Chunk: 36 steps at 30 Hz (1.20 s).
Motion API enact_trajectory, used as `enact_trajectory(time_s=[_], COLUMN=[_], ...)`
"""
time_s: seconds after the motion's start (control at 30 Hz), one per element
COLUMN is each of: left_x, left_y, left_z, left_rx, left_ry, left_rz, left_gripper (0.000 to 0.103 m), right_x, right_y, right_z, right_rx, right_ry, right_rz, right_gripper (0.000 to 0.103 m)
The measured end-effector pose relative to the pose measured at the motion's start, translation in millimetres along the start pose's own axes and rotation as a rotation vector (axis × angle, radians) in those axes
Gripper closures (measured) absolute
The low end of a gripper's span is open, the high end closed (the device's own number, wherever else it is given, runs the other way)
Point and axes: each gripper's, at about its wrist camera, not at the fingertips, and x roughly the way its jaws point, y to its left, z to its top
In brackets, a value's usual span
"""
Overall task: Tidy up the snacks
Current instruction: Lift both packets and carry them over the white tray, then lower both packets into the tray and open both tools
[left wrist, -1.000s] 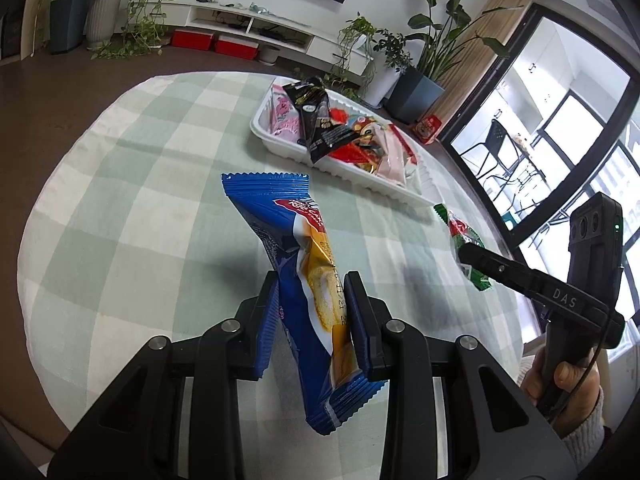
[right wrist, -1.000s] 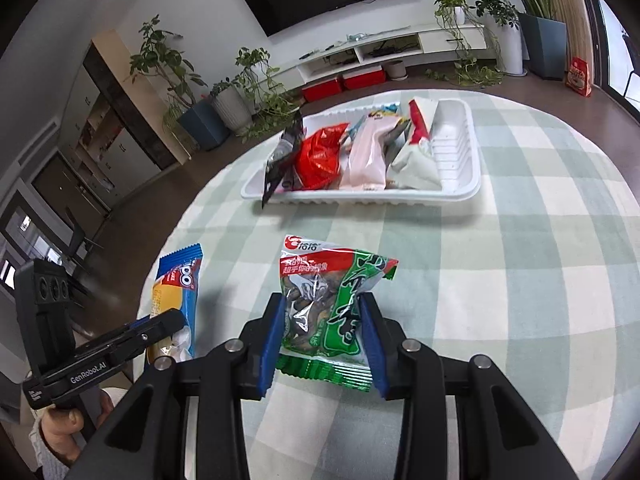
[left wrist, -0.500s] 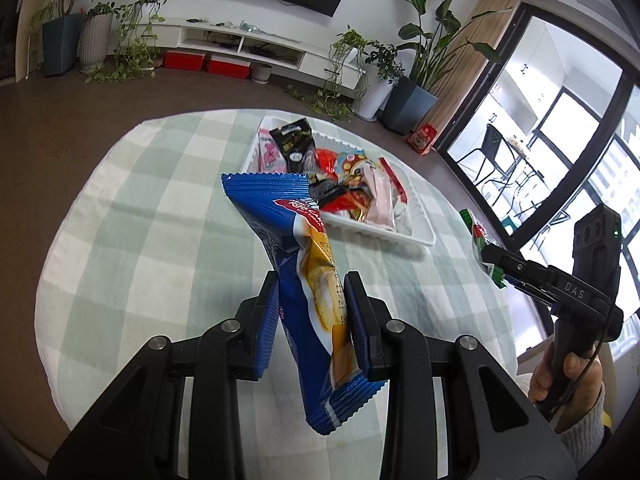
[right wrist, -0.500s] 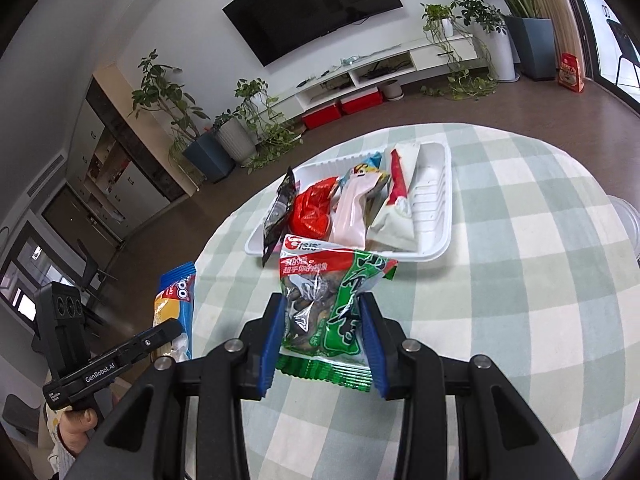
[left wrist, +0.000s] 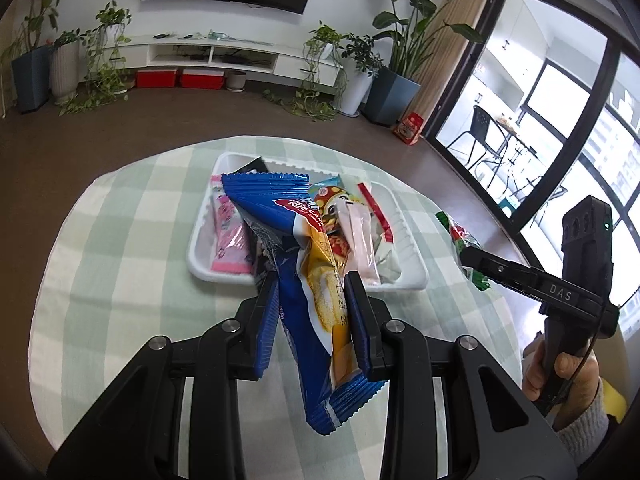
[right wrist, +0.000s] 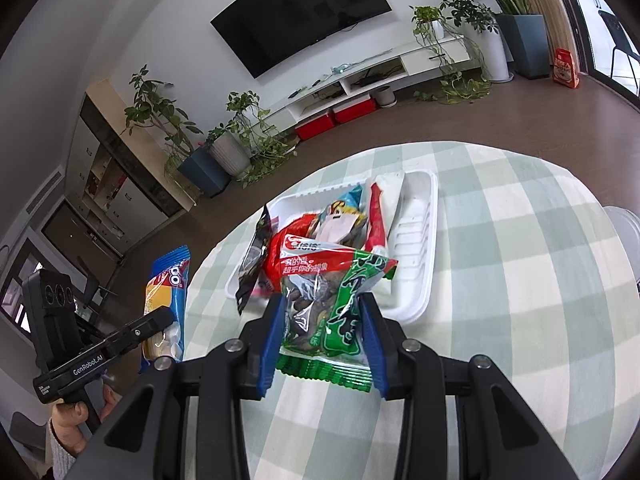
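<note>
The left gripper (left wrist: 312, 312) has its jaws clamped on a long blue roll-cake packet (left wrist: 316, 292), which hangs tilted in the air, its crimped top leaning over the near edge of the white tray (left wrist: 404, 280). The right gripper (right wrist: 324, 332) grips a red-and-green snack bag (right wrist: 332, 292) the same way, lifted clear of the cloth and just in front of the tray's near rim. Both packets are pinched flat between blue pads, crinkled where the jaws press.

The tray sits on the round bench (right wrist: 520, 280) under a pale green checked cloth. Inside it lie a pink packet (left wrist: 230, 240), a black packet (right wrist: 254, 264) propped against the left end, a red bag (right wrist: 280, 248) and several others heaped together; the right end of the tray is bare ribbed plastic. A hand (left wrist: 560, 376) holds the right gripper's handle.
</note>
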Motion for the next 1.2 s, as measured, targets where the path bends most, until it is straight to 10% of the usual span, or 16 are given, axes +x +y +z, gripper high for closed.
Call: enact_trajectory(time_s=[0.8, 1.2], left_x=[107.6, 128.0], left_y=[-47.5, -49.9], left_z=[57.2, 66.4], left_rx=[0.143, 0.216], left_ry=[0.082, 0.022], left_rz=[0.035, 0.157], left_gripper=[0.073, 0.057], right_x=[69.3, 67.4], right_y=[-40.3, -34.8], right_z=[38.0, 41.4], right_rx=[-0.002, -0.100], right_ry=[0.020, -0.016], right_rz=[-0.025, -0.113], right_gripper=[0.061, 0.040])
